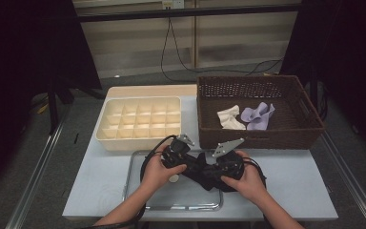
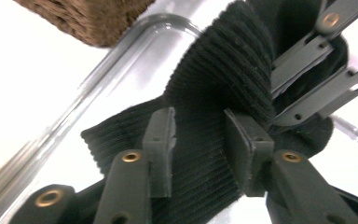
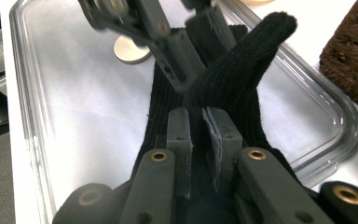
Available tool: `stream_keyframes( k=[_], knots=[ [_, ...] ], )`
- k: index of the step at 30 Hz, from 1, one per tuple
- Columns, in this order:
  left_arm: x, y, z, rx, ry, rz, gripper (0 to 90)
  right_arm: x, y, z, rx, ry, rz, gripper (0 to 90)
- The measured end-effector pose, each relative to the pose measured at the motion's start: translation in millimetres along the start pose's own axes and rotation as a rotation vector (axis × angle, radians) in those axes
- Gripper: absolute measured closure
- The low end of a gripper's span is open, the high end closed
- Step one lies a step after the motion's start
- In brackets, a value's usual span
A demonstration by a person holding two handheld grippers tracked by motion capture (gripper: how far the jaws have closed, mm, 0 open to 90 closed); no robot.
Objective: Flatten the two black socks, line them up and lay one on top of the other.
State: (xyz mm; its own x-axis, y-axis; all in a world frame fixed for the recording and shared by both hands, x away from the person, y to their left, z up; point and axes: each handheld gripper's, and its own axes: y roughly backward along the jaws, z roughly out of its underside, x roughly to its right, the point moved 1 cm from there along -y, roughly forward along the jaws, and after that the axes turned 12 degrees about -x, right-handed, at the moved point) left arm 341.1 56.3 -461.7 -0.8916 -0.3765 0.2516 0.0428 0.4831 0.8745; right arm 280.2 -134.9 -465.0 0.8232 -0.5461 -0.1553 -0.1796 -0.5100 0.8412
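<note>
A pale table [image 1: 290, 183] in a dim room carries a cream plastic organiser [image 1: 140, 121] split into small square cells, a dark woven wicker basket [image 1: 259, 134] holding a white sock [image 1: 230, 117] and a lilac sock [image 1: 259, 116], and a clear tray [image 1: 138, 191] with rounded corners. Over that tray lies a black ribbed-knit sock [image 3: 242, 70], bunched between both tools. The right gripper [image 3: 200, 126] has its pads nearly together, pinching a fold of the knit, while the left gripper [image 2: 198, 135] stands partly apart with a wide band of the sock between its pads, both touching the fabric.
</note>
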Motion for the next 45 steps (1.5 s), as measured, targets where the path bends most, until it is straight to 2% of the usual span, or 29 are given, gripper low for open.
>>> stream_keyframes(
  k=[2, 5, 6, 10, 12, 13, 14, 16, 17, 18, 19, 21, 23, 25, 27, 28, 30, 32, 34, 35, 36, 37, 38, 39, 40, 41, 42, 45],
  knots=[
    [-1.3, 7.1, 0.3, 0.024, 0.012, 0.006, 59.0, 0.3, -1.3, 0.5, -0.003, 0.003, -0.001, 81.7],
    [-0.9, 15.3, -1.0, 0.090, 0.047, 0.038, 52.1, -0.9, -3.0, 0.6, -0.016, 0.018, 0.002, 82.0],
    [-1.0, 16.7, -1.7, 0.101, 0.043, 0.036, 50.7, -1.7, -4.0, 0.3, -0.018, 0.025, 0.002, 82.0],
    [0.2, 14.3, -3.9, 0.103, 0.062, 0.072, 47.6, -3.7, -6.0, -1.3, -0.027, 0.040, 0.008, 82.0],
    [0.6, 11.2, -3.8, 0.103, 0.057, 0.097, 47.6, -4.4, -6.2, -1.4, -0.026, 0.041, 0.013, 81.9],
    [1.9, 10.3, -4.0, 0.093, 0.057, 0.097, 48.5, -4.5, -6.1, -1.3, -0.028, 0.042, 0.015, 81.9],
    [2.3, 8.7, -4.1, 0.089, 0.040, 0.101, 51.8, -4.5, -6.2, -1.2, -0.026, 0.042, 0.014, 81.8],
    [3.7, 4.3, -4.1, 0.060, 0.034, 0.104, 61.9, -4.2, -6.6, -1.0, -0.026, 0.043, 0.012, 81.1],
    [2.8, 1.5, -3.6, 0.031, 0.026, 0.113, 70.1, -4.5, -6.9, -0.9, -0.025, 0.036, 0.008, 80.1],
    [4.2, -1.6, -2.7, 0.017, 0.043, 0.088, 75.7, -4.4, -7.1, -0.9, -0.021, 0.035, 0.004, 77.5],
    [3.6, -3.1, -1.8, 0.003, 0.032, 0.096, 77.7, -4.5, -6.4, -1.1, -0.020, 0.036, 0.010, 74.4],
    [4.4, -2.0, -1.0, -0.005, 0.038, 0.095, 79.0, -4.8, -3.4, -0.5, -0.025, 0.035, 0.012, 69.9],
    [4.1, -0.4, -0.9, -0.025, 0.001, 0.079, 79.3, -2.5, 1.4, 1.5, -0.004, 0.009, 0.009, 65.1],
    [4.5, -0.4, 0.0, -0.032, 0.006, 0.073, 79.4, 2.3, 8.3, 4.8, 0.010, -0.016, 0.023, 59.6],
    [2.5, 0.3, 0.7, -0.045, -0.014, 0.071, 79.4, 8.2, 15.8, 9.7, 0.024, -0.054, 0.015, 52.8],
    [2.6, 0.6, 0.7, -0.050, -0.014, 0.064, 79.4, 10.6, 19.2, 12.6, 0.023, -0.071, 0.012, 49.1],
    [2.9, 0.4, 0.6, -0.049, -0.016, 0.063, 79.4, 13.3, 24.0, 19.1, 0.022, -0.091, 0.005, 47.3],
    [3.6, 0.3, 0.3, -0.051, -0.013, 0.061, 79.4, 14.9, 24.7, 25.4, 0.008, -0.097, 0.004, 43.8],
    [3.6, 0.2, 0.5, -0.046, -0.004, 0.069, 79.4, 14.5, 22.4, 30.7, -0.010, -0.105, -0.024, 45.8],
    [2.8, 0.2, 0.6, -0.044, -0.010, 0.076, 79.4, 13.7, 21.0, 32.6, -0.021, -0.098, -0.015, 46.9],
    [4.0, -0.2, 0.4, -0.027, 0.012, 0.082, 79.4, 13.0, 19.5, 34.0, -0.025, -0.098, -0.023, 50.1],
    [3.6, 0.2, 0.2, -0.026, 0.008, 0.087, 79.4, 12.9, 18.6, 34.7, -0.028, -0.090, -0.031, 56.2],
    [4.1, 1.0, 0.1, -0.025, 0.014, 0.081, 79.4, 12.2, 18.9, 35.1, -0.031, -0.083, -0.026, 61.7],
    [4.0, 1.4, -0.2, -0.012, 0.017, 0.097, 79.4, 12.4, 19.8, 35.0, -0.030, -0.077, -0.014, 69.6],
    [4.0, 3.2, -0.4, -0.011, 0.021, 0.088, 79.4, 12.9, 21.8, 34.7, -0.029, -0.073, -0.018, 75.2],
    [3.5, 4.2, -1.2, 0.014, 0.025, 0.109, 79.4, 14.1, 24.0, 34.0, -0.016, -0.081, -0.016, 78.8],
    [2.5, 6.6, -2.0, 0.025, 0.019, 0.111, 79.5, 15.2, 27.0, 33.4, -0.007, -0.083, -0.014, 83.9],
    [0.7, 13.4, -5.9, 0.078, 0.007, 0.117, 79.4, 20.4, 36.8, 31.3, 0.013, -0.088, 0.021, 85.8]
  ],
)
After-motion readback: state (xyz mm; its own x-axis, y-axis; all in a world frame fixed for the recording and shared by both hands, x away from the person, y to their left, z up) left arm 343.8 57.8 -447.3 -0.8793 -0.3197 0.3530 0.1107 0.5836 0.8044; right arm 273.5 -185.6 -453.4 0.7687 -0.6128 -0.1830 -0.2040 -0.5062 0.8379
